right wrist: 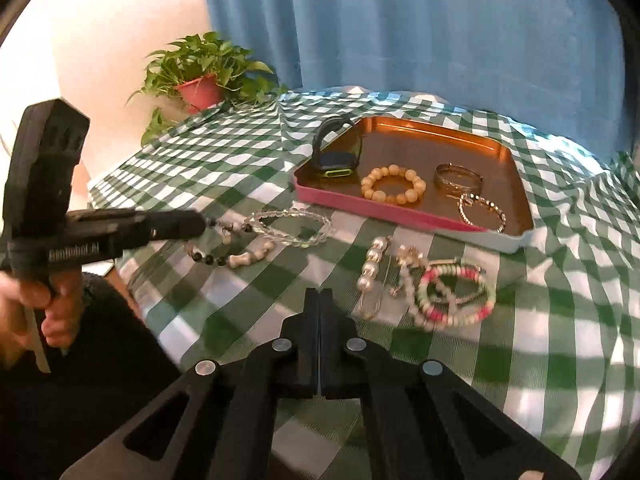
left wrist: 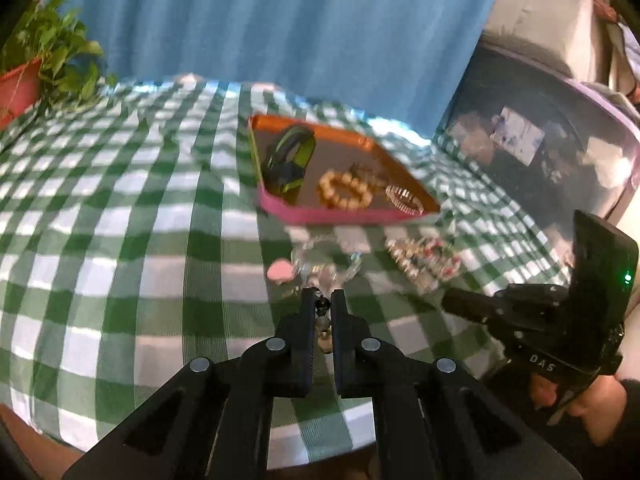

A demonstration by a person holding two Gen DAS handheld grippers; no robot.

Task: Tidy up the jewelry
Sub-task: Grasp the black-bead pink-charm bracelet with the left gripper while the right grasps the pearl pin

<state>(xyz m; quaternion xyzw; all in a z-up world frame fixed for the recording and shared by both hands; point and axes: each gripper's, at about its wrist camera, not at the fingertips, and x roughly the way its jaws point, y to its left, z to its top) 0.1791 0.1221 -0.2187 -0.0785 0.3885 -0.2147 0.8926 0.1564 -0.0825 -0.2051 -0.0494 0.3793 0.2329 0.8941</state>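
My left gripper [left wrist: 322, 297] is shut on a bracelet of black and bone-coloured beads [left wrist: 323, 322]. In the right wrist view this bracelet [right wrist: 240, 258] trails from the left gripper [right wrist: 205, 222] down onto the checked cloth, beside a clear crystal bracelet [right wrist: 292, 224]. My right gripper [right wrist: 320, 294] is shut with nothing in it, just above the cloth, left of a pearl clip [right wrist: 372, 268] and a pink-and-green bracelet [right wrist: 456, 296]. The pink-rimmed tray [right wrist: 360, 204] behind holds a green-edged watch [right wrist: 338, 152], an amber bead bracelet [right wrist: 394, 184] and gold bangles [right wrist: 458, 178].
A potted plant [right wrist: 200, 76] stands at the far left corner of the table, against a blue curtain [right wrist: 400, 20]. The green checked tablecloth [left wrist: 120, 200] is rumpled around the tray. A person's hand [right wrist: 56, 312] grips the left tool.
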